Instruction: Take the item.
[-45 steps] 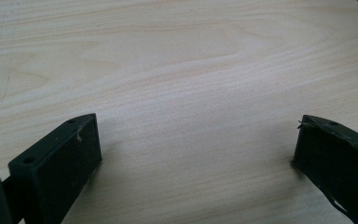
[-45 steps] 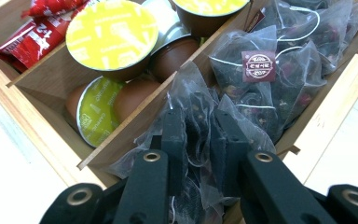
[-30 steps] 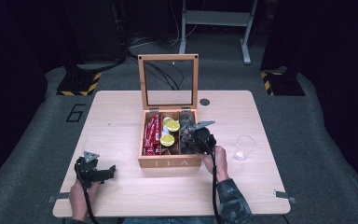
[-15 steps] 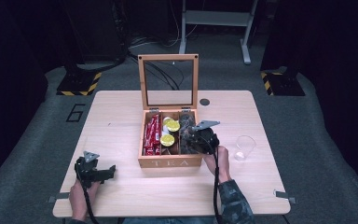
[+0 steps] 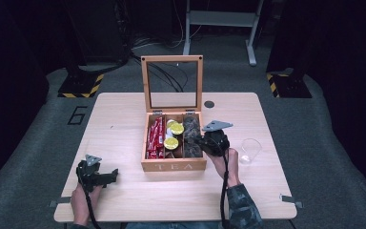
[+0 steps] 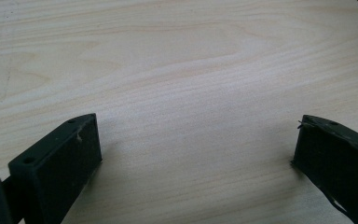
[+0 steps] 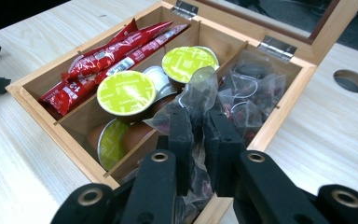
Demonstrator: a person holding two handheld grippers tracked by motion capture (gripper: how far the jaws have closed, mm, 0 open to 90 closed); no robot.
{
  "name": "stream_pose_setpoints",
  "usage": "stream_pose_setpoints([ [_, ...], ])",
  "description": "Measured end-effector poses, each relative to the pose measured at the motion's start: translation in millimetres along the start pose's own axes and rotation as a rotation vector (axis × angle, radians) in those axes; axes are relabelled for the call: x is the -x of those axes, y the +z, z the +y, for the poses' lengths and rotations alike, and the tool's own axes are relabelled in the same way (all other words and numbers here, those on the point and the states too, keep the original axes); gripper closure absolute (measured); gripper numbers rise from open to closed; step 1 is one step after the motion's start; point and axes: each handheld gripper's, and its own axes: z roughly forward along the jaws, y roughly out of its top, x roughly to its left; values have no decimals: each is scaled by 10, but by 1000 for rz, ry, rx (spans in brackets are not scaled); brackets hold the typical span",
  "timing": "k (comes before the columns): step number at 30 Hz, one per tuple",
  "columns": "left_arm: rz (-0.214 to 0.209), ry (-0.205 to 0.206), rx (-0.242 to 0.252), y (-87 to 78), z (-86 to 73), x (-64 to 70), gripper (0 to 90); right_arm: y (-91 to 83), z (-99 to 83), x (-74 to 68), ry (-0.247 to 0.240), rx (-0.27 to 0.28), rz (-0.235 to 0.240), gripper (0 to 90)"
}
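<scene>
Right claw (image 7: 196,140) pinching clear tea bag (image 7: 200,93) — bag's lower part hidden; left claw (image 6: 196,140) spread.

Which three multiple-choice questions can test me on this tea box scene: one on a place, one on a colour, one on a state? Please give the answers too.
1. Where do the red stick packets lie in the tea box?
A. In the left compartment, seen from the person's side
B. In the middle compartment
C. On the table beside the box

2. What colour are the lids of the capsules?
A. Blue
B. Yellow-green
C. Black

3. How is the right hand-held gripper?
A. Wide open above the table
B. Shut on a clear tea bag
C. Shut on the plastic cup

Answers: 1 A, the high view shows the red packets along the box's left side. 2 B, the right gripper view shows yellow-green lids. 3 B, its jaws pinch the clear bag over the right compartment, while the left hand-held gripper is open over bare wood.
</scene>
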Motion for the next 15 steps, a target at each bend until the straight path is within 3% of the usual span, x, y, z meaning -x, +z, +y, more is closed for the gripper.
stream_pose_setpoints([
  [15, -1, 1, -1, -1, 0, -1, 3, -300, 42, 86, -7, 43, -54, 818],
])
